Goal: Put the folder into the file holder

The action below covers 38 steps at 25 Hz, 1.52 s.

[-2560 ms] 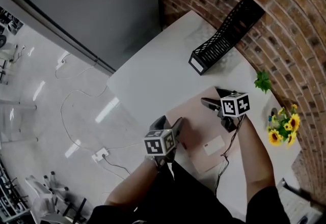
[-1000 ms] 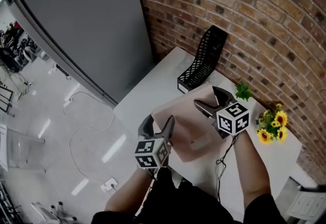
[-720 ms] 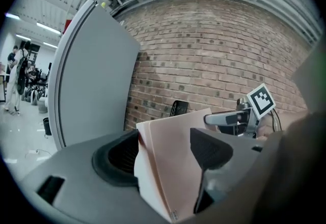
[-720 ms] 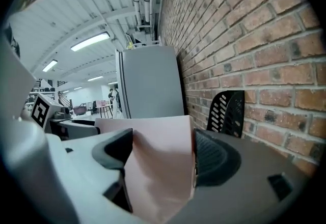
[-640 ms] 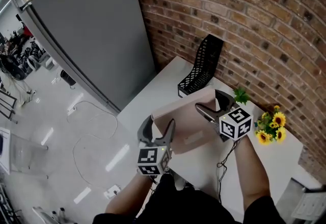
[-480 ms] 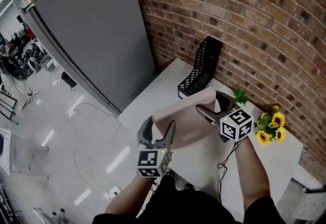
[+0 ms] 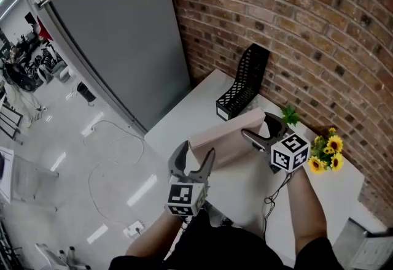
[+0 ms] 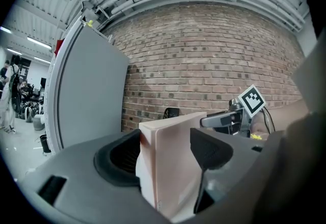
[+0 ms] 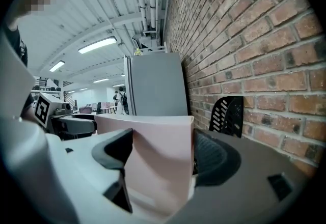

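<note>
Both grippers hold a pink folder [image 7: 226, 138] on its long edge above the white table [image 7: 178, 120]. My left gripper [image 7: 196, 154] is shut on the folder's near end, which fills the gap between its jaws as the folder [image 8: 170, 164] in the left gripper view. My right gripper [image 7: 260, 127] is shut on the far end, where the folder [image 9: 159, 162] shows in the right gripper view. The black mesh file holder [image 7: 243, 81] stands at the table's back by the brick wall, just beyond the folder, and appears as the file holder [image 9: 227, 115] past the right jaws.
A brick wall [image 7: 307, 35] runs behind the table. Sunflowers [image 7: 325, 153] and a small green plant [image 7: 289, 116] stand at the right back of the table. A tall grey cabinet [image 7: 116, 35] stands to the left. Cables lie on the floor [image 7: 104, 158].
The folder lay flat on the table with both grippers at its edges; it now stands on edge, lifted off the table, nearer the file holder. The head view has tilted up.
</note>
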Tool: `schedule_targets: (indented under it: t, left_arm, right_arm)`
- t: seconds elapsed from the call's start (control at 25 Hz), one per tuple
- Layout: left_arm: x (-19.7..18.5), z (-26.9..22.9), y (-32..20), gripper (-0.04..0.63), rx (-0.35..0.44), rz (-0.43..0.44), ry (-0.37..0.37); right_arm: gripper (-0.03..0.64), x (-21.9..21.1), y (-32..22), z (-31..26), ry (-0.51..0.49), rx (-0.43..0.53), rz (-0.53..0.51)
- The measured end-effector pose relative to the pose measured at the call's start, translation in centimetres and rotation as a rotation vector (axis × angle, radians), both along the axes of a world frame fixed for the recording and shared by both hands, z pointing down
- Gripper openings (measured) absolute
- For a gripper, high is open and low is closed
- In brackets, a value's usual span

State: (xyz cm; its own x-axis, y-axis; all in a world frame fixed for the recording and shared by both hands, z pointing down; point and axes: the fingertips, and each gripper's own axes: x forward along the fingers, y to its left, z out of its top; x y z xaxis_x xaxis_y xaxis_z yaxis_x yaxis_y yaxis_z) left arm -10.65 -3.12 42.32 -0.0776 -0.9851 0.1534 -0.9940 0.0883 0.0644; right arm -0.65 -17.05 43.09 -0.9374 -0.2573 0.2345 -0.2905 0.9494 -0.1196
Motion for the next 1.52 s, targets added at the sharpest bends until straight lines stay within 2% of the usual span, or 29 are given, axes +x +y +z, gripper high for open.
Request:
schedule_targets:
  t: [0.16,0.24,0.48,0.64,0.84,1.0,1.12,1.28,1.52]
  left_arm:
    - [0.0,0.2,0.3,0.307,-0.002,0.021,0.009]
    - [-0.4,0.2,0.2,0.307,0.012,0.059,0.0]
    - [-1.1,-1.2,-1.1,0.307,0.046,0.299,-0.032]
    - [-0.1,-0.7,-2.0,0.307,0.019,0.389,-0.04]
    - [0.7,-0.1,-3.4,0.307,0.007,0.476,-0.006]
    - [2.0,0.0,-4.0,0.305,-0.01,0.609,0.01]
    - [3.1,0.2,-4.3,0.293,-0.026,0.696,-0.005]
    - [3.3,0.2,-5.2,0.221,-0.022,0.719,-0.009]
    - [3.0,0.1,-6.1,0.184,-0.003,0.668,0.017]
  right_arm:
    - [0.376,0.6,0.3,-0.2,-0.028,-0.024,0.001]
    - [0.371,0.8,0.4,-0.3,-0.039,-0.03,0.0]
    - [0.364,1.1,0.6,-0.3,-0.045,-0.034,0.001]
    - [0.359,1.1,0.7,-0.4,-0.053,-0.035,0.008]
    - [0.348,1.0,0.5,-0.6,-0.049,-0.031,0.012]
    - [0.342,1.0,0.2,-0.8,-0.043,-0.033,0.019]
    - [0.333,1.0,-0.2,-0.8,-0.04,-0.036,0.028]
    - [0.328,1.2,-1.0,-0.8,-0.049,-0.049,0.06]
    - [0.328,1.2,-1.8,-0.8,-0.055,-0.05,0.093]
